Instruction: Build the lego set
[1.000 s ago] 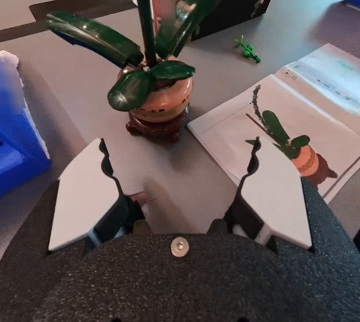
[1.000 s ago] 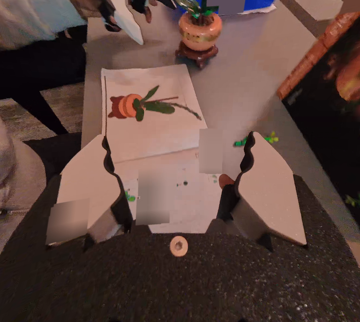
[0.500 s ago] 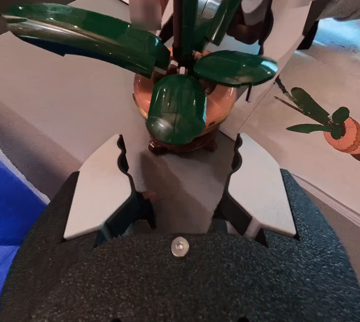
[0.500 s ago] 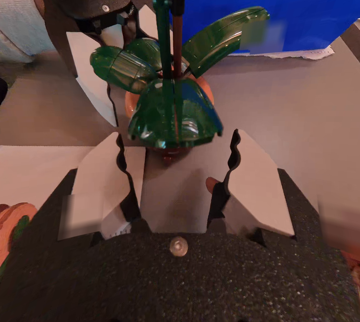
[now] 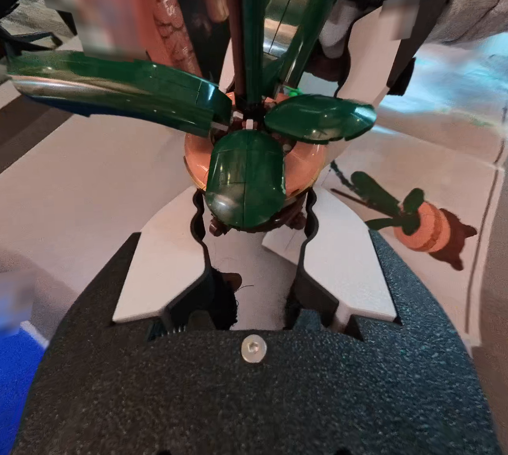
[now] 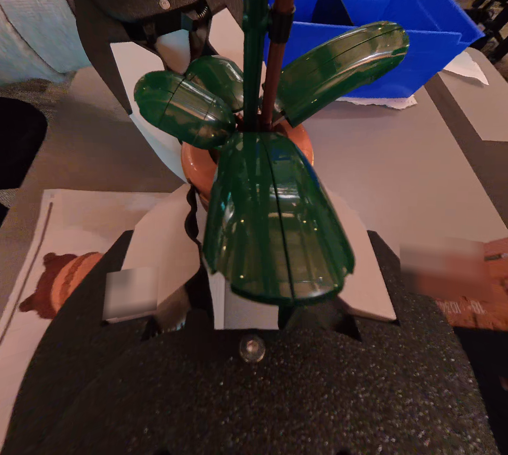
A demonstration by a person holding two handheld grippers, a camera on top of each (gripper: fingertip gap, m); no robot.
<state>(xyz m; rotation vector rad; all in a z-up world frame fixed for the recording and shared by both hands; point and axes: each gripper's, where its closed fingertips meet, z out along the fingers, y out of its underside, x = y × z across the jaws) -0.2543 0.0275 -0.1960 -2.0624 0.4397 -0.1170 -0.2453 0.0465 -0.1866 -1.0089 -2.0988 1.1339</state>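
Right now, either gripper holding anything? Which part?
Both sit at the pot of the brick plant: left gripper low, by its dark base; right gripper opposite. Leaves hide contact, so grip cannot be told.

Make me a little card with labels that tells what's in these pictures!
Main thing: toy brick plant with dark green leaves, in an orange pot on a brown stand.
Left gripper: fingers either side of the pot's bottom; unclear if they press on it.
Right gripper: at the pot's opposite side, one finger hidden by a big leaf.
Underneath: grey table.
Nearby: open instruction booklet, blue bin.
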